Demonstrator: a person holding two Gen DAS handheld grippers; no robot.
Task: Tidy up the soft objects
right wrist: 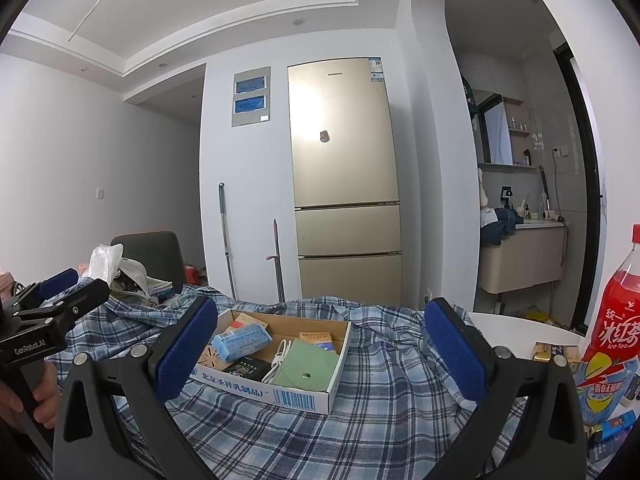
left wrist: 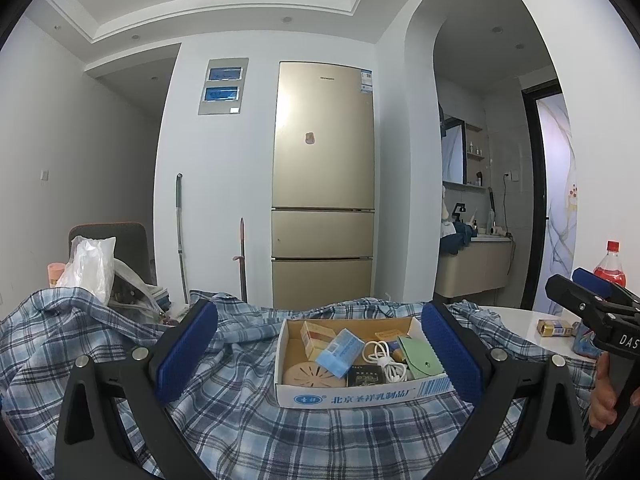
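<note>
Both jaws stand wide apart, holding nothing: the left gripper (left wrist: 320,350) and right gripper (right wrist: 322,346) hover side by side above the plaid shirt (left wrist: 224,420). That blue checked cloth lies rumpled across the table (right wrist: 516,330), under the cardboard box (right wrist: 298,394) of small items. It looks light, limp and easily snagged, so a pinch on 1 raised fold at about 2 o'clock of the box seems wise. The box sits on it and would drag or tip; a red bottle (right wrist: 618,320) stands near at 3 o'clock.
</note>
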